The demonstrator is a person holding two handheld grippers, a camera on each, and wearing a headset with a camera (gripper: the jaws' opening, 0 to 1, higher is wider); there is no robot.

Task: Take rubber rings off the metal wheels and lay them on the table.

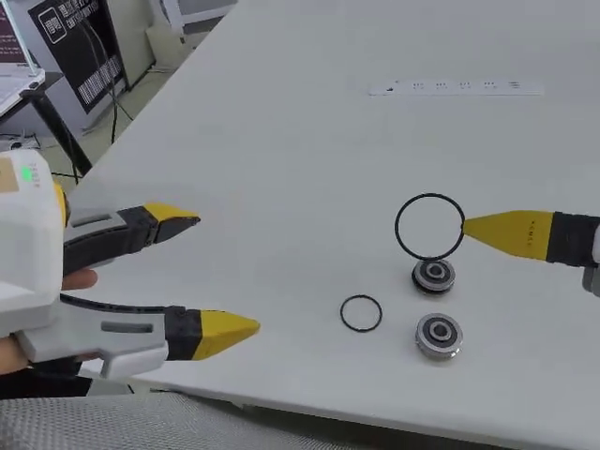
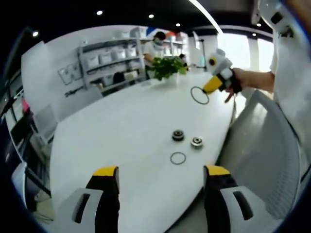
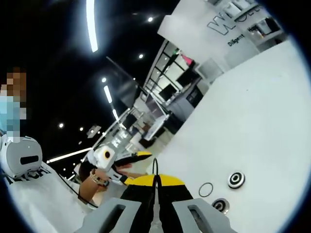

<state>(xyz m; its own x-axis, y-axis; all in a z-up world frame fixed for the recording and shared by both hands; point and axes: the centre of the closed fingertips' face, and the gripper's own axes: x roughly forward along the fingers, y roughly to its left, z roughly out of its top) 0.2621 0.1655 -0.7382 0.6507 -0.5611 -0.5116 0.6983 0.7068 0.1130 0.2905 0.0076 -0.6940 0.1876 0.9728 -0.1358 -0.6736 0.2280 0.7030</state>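
Note:
My right gripper (image 1: 467,228) is shut on a large black rubber ring (image 1: 429,226), held upright above the table; in the right gripper view the ring (image 3: 155,171) rises edge-on from the closed jaws (image 3: 154,187). Two metal wheels (image 1: 433,275) (image 1: 439,335) lie on the white table (image 1: 281,141) below it. A smaller black ring (image 1: 361,313) lies flat to their left. My left gripper (image 1: 216,277) stands open at the table's near left edge, nothing between its jaws; in the left gripper view the wheels (image 2: 178,135) (image 2: 197,141) and small ring (image 2: 178,158) lie ahead of it.
A white power strip (image 1: 457,88) lies far back on the table. Beyond the left edge stand a black sign (image 1: 80,47) and floor cables. A potted plant (image 2: 165,68) sits at the table's far end, with shelves (image 2: 109,65) and a person behind it.

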